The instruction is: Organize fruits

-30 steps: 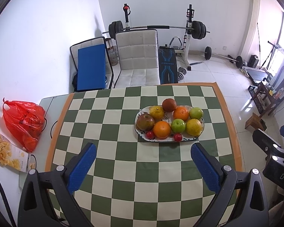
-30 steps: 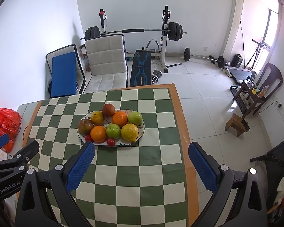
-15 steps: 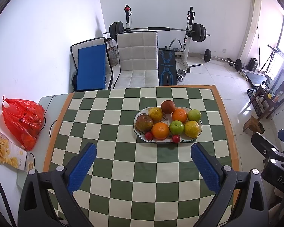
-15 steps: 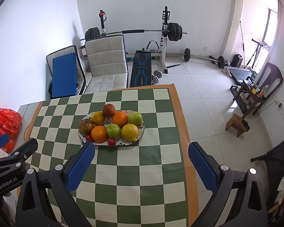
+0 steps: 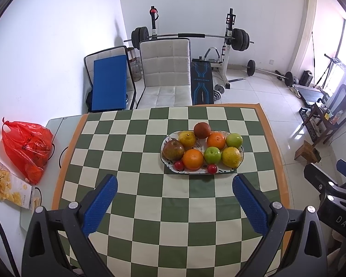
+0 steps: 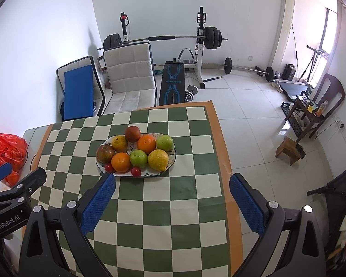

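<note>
An oval patterned plate (image 5: 241, 149) (image 6: 173, 155) on the green checkered table holds several fruits: oranges (image 5: 192, 159) (image 6: 120, 162), green apples (image 5: 212, 155) (image 6: 138, 158), yellow citrus (image 5: 231, 156) (image 6: 158, 159), a dark red apple (image 5: 173, 149) (image 6: 105, 153), a brown-red fruit (image 5: 202, 130) (image 6: 132, 133) and small red fruits (image 5: 212, 168) (image 6: 136, 171). My left gripper (image 5: 174, 190) hovers open and empty over the table, short of the plate. My right gripper (image 6: 172, 189) is also open and empty, the plate just beyond its left finger.
A red plastic bag (image 5: 26, 145) and a snack packet (image 5: 9, 184) lie left of the table. A white chair (image 5: 167, 76) and a blue-padded one (image 5: 108, 83) stand behind the table. Gym equipment (image 5: 191, 37) fills the far floor. The table's right edge (image 6: 221, 143) drops to tiled floor.
Both views have shifted slightly, the plate sitting a little farther left and lower in the left wrist view. Both grippers stay open and the fruits have not moved.
</note>
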`<state>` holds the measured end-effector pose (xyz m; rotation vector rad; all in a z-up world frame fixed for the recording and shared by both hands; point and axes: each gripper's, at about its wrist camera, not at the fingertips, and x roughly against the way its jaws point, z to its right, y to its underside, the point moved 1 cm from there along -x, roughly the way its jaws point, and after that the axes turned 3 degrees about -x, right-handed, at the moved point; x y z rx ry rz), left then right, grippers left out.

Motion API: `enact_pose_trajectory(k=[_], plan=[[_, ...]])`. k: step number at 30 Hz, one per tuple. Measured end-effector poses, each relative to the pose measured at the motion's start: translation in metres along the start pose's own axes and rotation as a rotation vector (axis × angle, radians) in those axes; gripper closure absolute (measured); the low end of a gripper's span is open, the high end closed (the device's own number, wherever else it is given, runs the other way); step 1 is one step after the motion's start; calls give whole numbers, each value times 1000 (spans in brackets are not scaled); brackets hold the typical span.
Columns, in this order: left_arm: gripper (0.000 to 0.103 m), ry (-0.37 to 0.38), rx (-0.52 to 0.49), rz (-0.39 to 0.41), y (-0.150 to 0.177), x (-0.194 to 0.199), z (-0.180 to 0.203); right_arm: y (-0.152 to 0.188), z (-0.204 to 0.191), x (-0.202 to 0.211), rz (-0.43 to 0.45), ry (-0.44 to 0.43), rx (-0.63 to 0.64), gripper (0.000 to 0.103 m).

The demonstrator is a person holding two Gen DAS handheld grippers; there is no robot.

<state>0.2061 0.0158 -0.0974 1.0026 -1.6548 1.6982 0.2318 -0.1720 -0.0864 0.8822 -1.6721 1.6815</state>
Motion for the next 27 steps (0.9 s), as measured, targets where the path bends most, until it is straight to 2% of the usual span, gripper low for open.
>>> enact_pose_trajectory(k=[27], plan=[[1,10,0,13,-3,5,6,8,1,7,-3,0,-11,2]])
